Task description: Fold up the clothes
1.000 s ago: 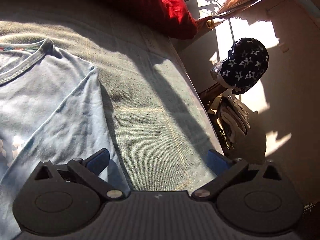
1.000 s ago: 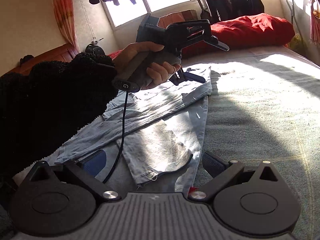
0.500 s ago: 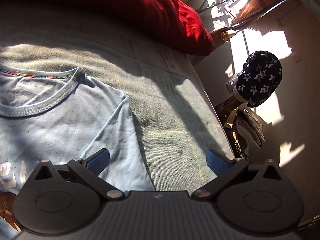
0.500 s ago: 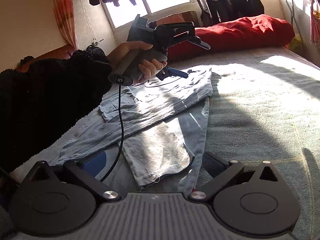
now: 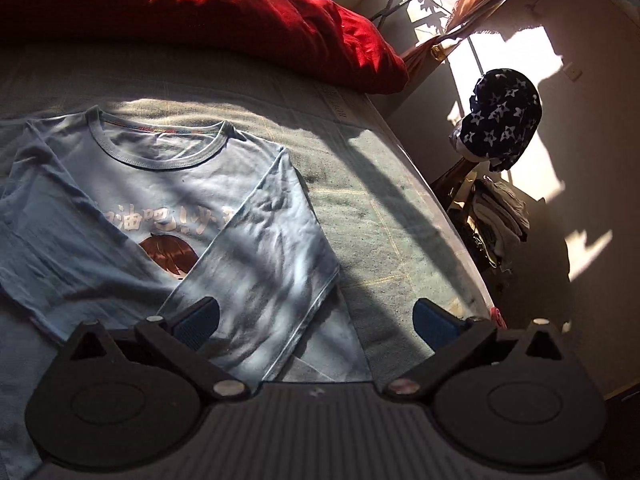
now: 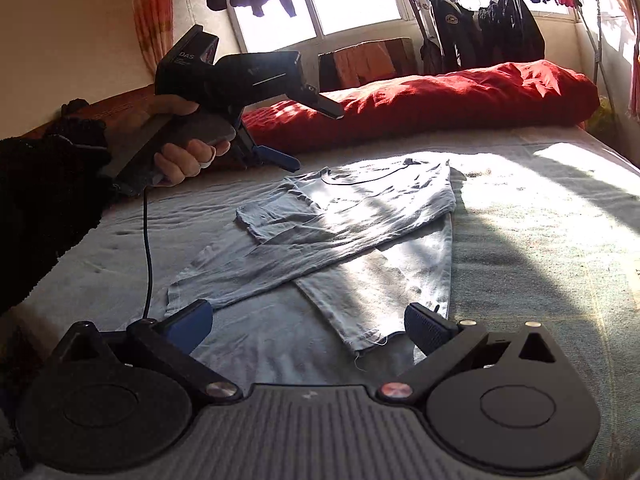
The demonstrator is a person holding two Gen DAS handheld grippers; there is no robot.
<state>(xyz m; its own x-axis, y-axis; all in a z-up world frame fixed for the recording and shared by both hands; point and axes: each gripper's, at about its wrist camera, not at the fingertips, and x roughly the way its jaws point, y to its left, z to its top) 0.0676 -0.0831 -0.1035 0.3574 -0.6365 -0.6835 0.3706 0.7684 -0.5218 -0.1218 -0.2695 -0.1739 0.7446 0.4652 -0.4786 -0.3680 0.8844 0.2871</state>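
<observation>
The shirt (image 5: 168, 208) lay face up on the bed (image 5: 360, 208), its collar toward the red pillow (image 5: 192, 12) at the bed's head. Both long sleeves were folded in across its chest and crossed each other over the print. In my right wrist view the shirt (image 6: 360, 232) showed the same crossing, one sleeve running down toward my right tool, its cuff lying just ahead of that tool's fingers.

My left tool (image 5: 316, 320) hovered above the shirt's lower half with its jaws spread wide and nothing between them. One blue pad (image 5: 196, 320) hung over the folded sleeve; the other sat out past the shirt's side edge, over bare bedding. From the right wrist view I could see my left hand (image 6: 180, 156) gripping the handle, the left tool (image 6: 312, 136) held in the air beside the shirt's collar end, a black cable (image 6: 148, 248) hanging from it.

My right tool (image 6: 308, 328) was also wide open and empty, low near the shirt's hem, its pads either side of the sleeve cuff.

Beyond the pillow stood a clothes rack (image 6: 500, 32) with dark garments. Off the bed's side, away from the shirt, a star-patterned cloth (image 5: 500, 120) hung against the wall.
</observation>
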